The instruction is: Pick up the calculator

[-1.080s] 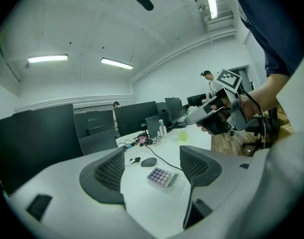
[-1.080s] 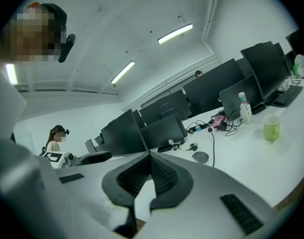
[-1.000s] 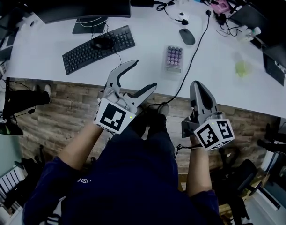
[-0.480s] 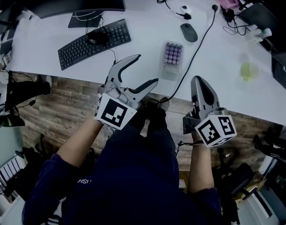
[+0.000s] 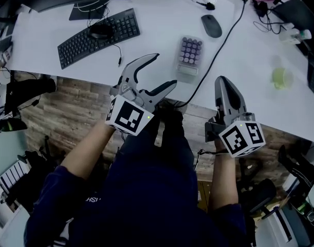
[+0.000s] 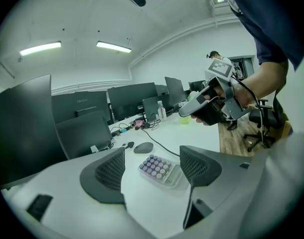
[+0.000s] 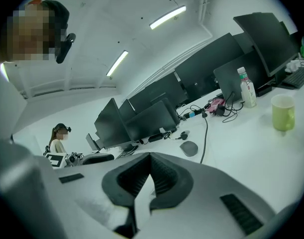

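The calculator (image 5: 190, 56), pale with purple keys, lies flat on the white desk (image 5: 157, 32) near its front edge. My left gripper (image 5: 164, 71) is open just left of it and over the desk edge, holding nothing. In the left gripper view the calculator (image 6: 159, 169) shows between the two dark pads (image 6: 105, 176), a short way beyond them, and my left gripper (image 6: 152, 172) does not touch it. My right gripper (image 5: 222, 81) is shut and empty, right of the calculator at the desk edge; its jaws (image 7: 151, 158) meet at the tips.
A black cable (image 5: 214, 55) runs past the calculator's right side to the desk edge. A mouse (image 5: 211, 25) lies behind it, a keyboard (image 5: 97, 37) with another mouse at the left, a green cup (image 5: 281, 77) at the right. Monitors line the back.
Both grippers have edged forward toward the desk. The left gripper's open jaws are a little nearer the calculator. The right gripper stays shut.
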Available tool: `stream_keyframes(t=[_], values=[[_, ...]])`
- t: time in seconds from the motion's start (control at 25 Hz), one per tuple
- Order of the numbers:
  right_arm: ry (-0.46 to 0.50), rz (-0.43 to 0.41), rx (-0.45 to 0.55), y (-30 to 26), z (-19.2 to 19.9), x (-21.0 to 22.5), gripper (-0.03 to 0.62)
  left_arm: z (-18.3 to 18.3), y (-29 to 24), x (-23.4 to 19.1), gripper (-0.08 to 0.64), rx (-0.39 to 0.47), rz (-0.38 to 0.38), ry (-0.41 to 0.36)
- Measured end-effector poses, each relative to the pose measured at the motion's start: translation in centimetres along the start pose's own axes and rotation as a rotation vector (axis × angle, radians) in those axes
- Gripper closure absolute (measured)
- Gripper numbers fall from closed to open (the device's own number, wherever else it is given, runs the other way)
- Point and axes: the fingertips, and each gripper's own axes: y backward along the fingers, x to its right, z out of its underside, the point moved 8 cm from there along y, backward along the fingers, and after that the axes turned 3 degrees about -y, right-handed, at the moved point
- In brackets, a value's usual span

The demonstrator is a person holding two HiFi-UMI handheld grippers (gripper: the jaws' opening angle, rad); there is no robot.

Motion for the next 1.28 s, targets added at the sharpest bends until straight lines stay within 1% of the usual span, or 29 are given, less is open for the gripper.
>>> stream_keyframes(t=[0.44, 0.76, 1.16, 1.28], values=[[-0.029, 0.009, -0.016, -1.5, 1.2, 3.3, 0.589, 2.1, -3.9, 1.3, 0.212, -0.036, 0.049, -0.044], [-0.057, 0.021, -0.021, -2.4, 2.2, 5.2, 0.589, 3.9, -6.6, 2.2, 0.212, -0.069, 0.093, -0.107], [-0.087, 0.027, -0.023, -3.1, 3.4, 6.5, 0.588, 6.2, -8.4, 3.6, 0.212, -0.108, 0.124, -0.134], [-0.089, 0.028, -0.025, -3.2, 3.7, 6.7, 0.588, 6.9, -8.9, 3.9, 0.212, -0.118, 0.129, -0.153]])
